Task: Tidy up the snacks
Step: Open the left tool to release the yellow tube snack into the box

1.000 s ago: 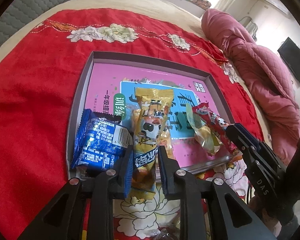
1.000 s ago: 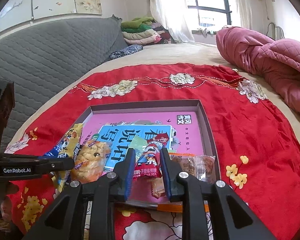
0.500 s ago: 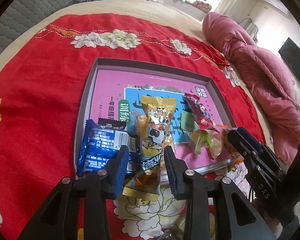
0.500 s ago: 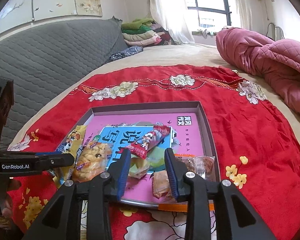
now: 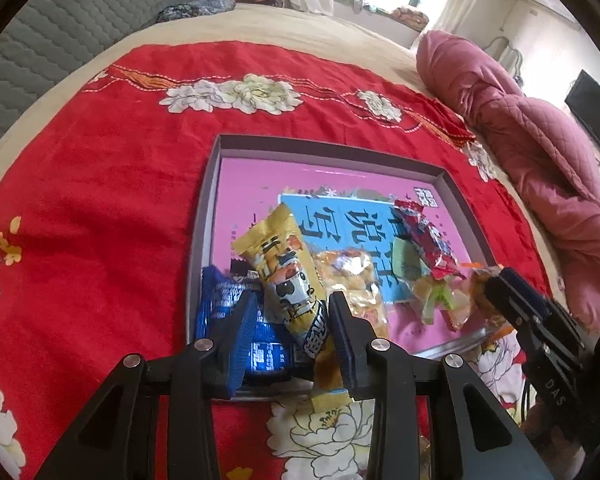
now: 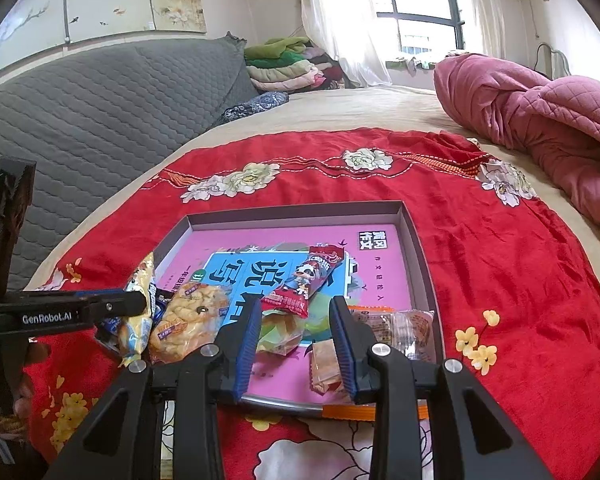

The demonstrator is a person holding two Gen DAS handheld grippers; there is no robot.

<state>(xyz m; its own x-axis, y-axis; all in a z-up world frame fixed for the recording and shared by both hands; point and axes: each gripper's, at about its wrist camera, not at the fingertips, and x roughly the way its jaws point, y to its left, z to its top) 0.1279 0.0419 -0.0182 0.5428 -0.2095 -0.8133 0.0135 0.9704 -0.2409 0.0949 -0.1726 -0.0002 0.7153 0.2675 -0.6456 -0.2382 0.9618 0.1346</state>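
Observation:
A shallow grey tray [image 5: 456, 200] with a pink book inside lies on the red cloth; it also shows in the right wrist view [image 6: 418, 248]. My left gripper [image 5: 292, 320] is open around a yellow panda snack pack [image 5: 288, 276], which leans on a blue pack [image 5: 256, 340] and a bread pack [image 5: 352, 276]. My right gripper [image 6: 296, 322] is open and empty above the tray's near edge. Beyond its fingertips a red panda snack pack [image 6: 306, 280] lies over a green-wrapped pastry [image 6: 280, 330].
More wrapped pastries [image 6: 400, 326] lie at the tray's near right corner. An orange strip [image 6: 364, 412] lies along the tray's near edge. A pink quilt [image 6: 540, 112] is heaped at the right. A grey padded headboard [image 6: 100, 100] stands at the left.
Both grippers opened, letting go of the yellow pack and the red pack. Both have drawn back a little. The red pack now lies in the tray.

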